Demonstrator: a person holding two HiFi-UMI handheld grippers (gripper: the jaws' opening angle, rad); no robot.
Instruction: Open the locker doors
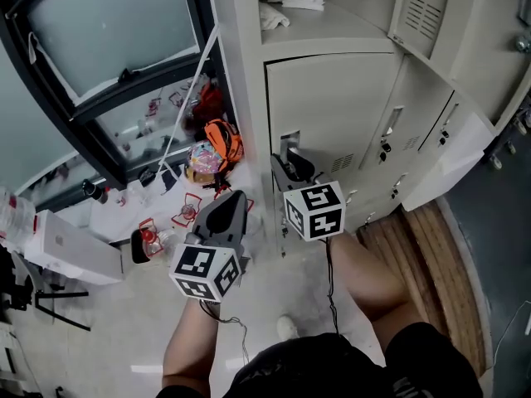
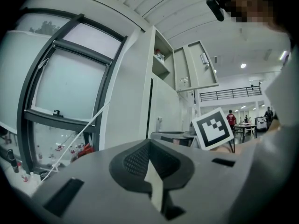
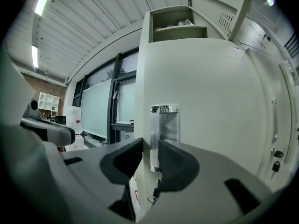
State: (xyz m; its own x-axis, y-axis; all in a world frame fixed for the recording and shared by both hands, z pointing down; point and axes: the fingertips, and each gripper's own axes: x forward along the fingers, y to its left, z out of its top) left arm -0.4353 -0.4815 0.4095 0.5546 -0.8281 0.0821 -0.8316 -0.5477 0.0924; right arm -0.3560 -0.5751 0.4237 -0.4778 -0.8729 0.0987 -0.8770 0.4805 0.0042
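L gripper [image 1: 235,199] is nearest and idle. It sits low by the person's knee, jaws together on nothing, pointing at the floor clutter [image 1: 207,160] under the window [image 1: 108,31]. It's well off the lockers.

R gripper [image 3: 150,155] is the working one. Its jaws are apart w/ a narrow gap, straddling the lower part of the chrome handle [image 3: 164,125]. R pad looks to be on the metal, L pad seems just off it, so I don't read it as a firm clamp yet.

Target is the closed locker door [image 1: 332,106], w/ the handle at its left edge near the cabinet corner. Compartment above [image 1: 286,11] is already open w/ cloths on the shelf. The door further right [image 1: 448,160] stands ajar.

How I'd do this step:
- Finish closing square on the handle tab, both pads seated. It's thin and shiny, so prob slips if pinched at the tip.
- Hinge is likely on the right, so pull toward the body, then arc right. Don't yank straight out.
- Keep the wrist level and let the gripper follow the arc, or the tab twists out.
- Leg [image 1: 373,280] is in the swing path, so step back.
- Keep L clear.
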